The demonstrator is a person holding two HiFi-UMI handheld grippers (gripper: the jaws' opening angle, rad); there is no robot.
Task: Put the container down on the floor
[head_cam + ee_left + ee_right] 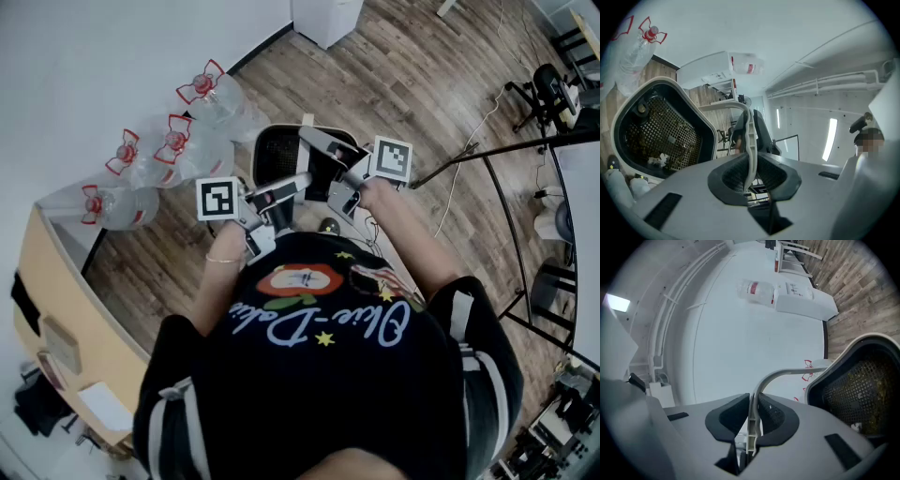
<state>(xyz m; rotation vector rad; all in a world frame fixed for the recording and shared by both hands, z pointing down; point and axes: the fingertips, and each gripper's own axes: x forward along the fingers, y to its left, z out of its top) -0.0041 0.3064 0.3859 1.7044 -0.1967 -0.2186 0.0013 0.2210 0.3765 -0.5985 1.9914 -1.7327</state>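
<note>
The container (274, 150) is a white-rimmed bin with a black mesh inside, seen from above over the wood floor and partly hidden by both grippers. Its thin grey handle (750, 140) runs between the pads of my left gripper (751, 176), which is shut on it. My right gripper (752, 420) is shut on the same handle (787, 373) from the other side. In the head view the left gripper (272, 199) and the right gripper (336, 173) sit close together above the bin. The bin's mesh (661, 133) holds some scraps. The right gripper view has the bin (858, 390) at its right.
Three big clear water bottles with red handles (173, 141) lie on the floor by the white wall. A white cabinet (323, 17) stands at the back. A tan desk (56, 300) is at the left. A black stand (511, 159), cables and an office chair (546, 89) are at the right.
</note>
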